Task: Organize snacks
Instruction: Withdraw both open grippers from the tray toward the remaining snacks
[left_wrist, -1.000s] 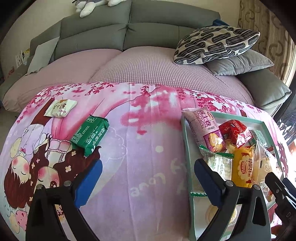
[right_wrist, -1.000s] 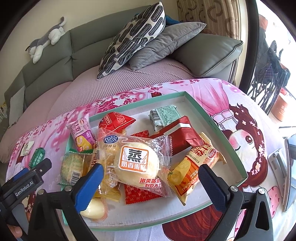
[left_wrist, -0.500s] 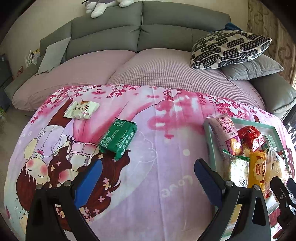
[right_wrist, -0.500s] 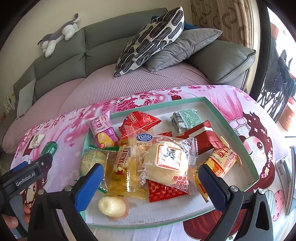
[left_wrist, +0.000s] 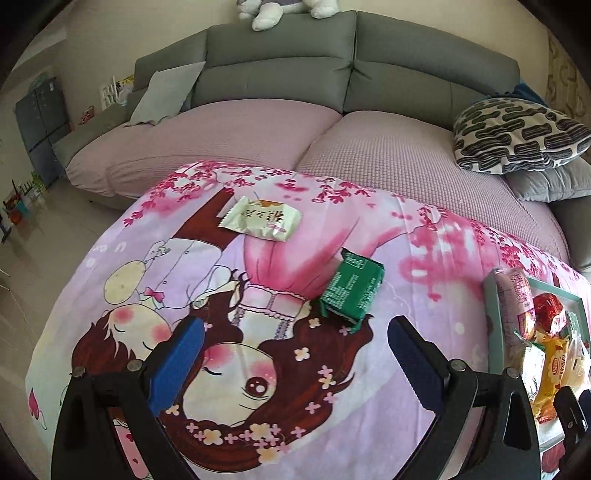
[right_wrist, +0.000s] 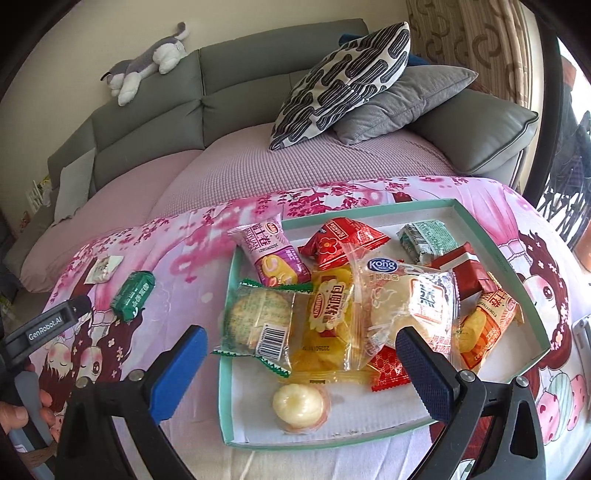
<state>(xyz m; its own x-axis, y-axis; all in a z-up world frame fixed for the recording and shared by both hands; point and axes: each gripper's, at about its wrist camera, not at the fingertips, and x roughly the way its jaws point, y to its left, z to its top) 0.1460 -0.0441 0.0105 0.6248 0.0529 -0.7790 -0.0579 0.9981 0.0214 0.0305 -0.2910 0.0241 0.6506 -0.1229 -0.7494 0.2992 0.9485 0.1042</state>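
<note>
Left gripper (left_wrist: 295, 354) jaws spread wide, nothing between them, hovering over the pink cartoon blanket (left_wrist: 258, 387). Right gripper (right_wrist: 301, 363) also spread wide and empty, over the near edge of the teal tray (right_wrist: 532, 295), which is the landmark here

Inside the tray, nearest the right gripper: a round yellow jelly cup (right_wrist: 301, 404) by the near rim. Just past it a round cracker pack with green edges (right_wrist: 258, 319), a yellow biscuit pack (right_wrist: 328, 317) beside it, and a clear Kong bun pack (right_wrist: 406, 302) overlapping the yellow one. A small red packet (right_wrist: 389, 369) pokes out from under the bun. Orange snack pack (right_wrist: 484, 325) at the tray's right side, dark red box (right_wrist: 469, 273) behind it. Toward the far rim: pink roll-cake pack (right_wrist: 273, 254) leaning on the left wall, red flower-print pack (right_wrist: 341, 240), pale green-white pack (right_wrist: 426, 240)

Left of the tray, outside it, on the blanket: green wrapped snack (left_wrist: 352, 293), well apart from the tray, just beyond the left gripper's fingertips. Farther out from the tray, a white snack packet (left_wrist: 262, 219) near the blanket's far edge

Part of a hand (right_wrist: 22, 410) on the left gripper's handle shows at the right view's left edge

Beyond the tray: grey sofa (left_wrist: 280, 66) with a mauve seat cover, black-and-white patterned pillow (right_wrist: 347, 77) on a grey cushion (right_wrist: 406, 99), plush toy (right_wrist: 147, 66) on the backrest
</note>
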